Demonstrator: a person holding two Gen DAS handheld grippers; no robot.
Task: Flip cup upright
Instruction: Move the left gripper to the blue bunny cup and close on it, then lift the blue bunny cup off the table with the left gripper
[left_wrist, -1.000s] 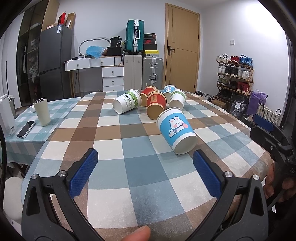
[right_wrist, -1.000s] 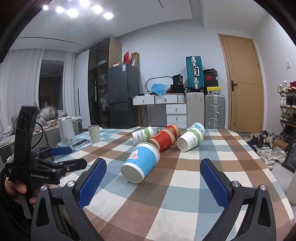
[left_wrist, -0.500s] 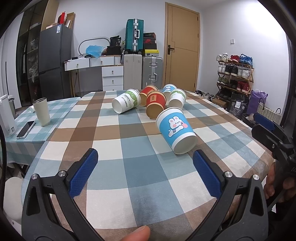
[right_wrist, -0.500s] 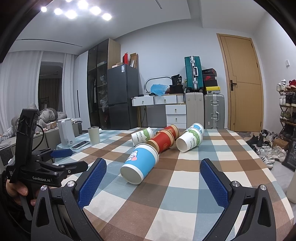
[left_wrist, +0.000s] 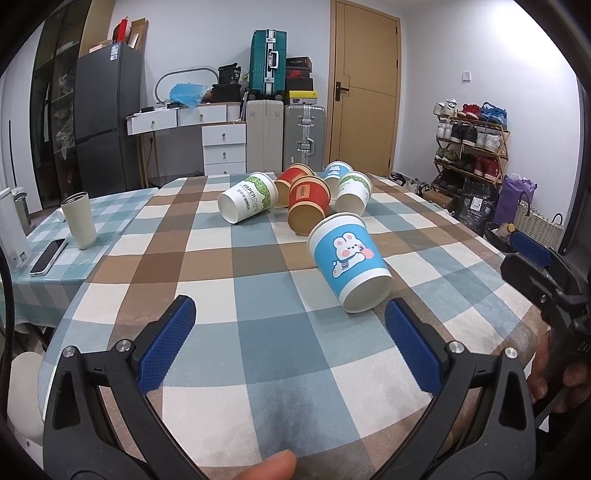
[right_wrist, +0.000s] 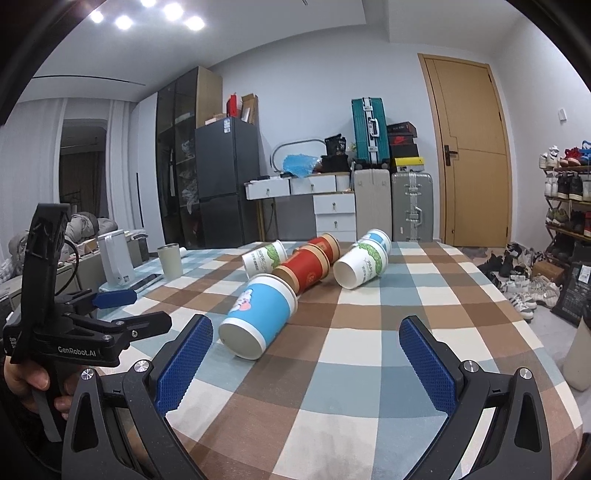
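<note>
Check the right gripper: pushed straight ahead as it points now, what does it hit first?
Probably bare checked tablecloth. The open right gripper has the blue paper cup with the bunny print lying just off its left finger, so the cup may get clipped; depth is unclear.

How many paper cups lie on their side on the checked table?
6: blue rabbit cup nearest; behind it red cup, PAPERCUP cup, green-white cup, second red cup, small blue cup.

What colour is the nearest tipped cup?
Light blue with white bands and a cartoon rabbit, the nearest cup shows best in the left wrist view.
</note>
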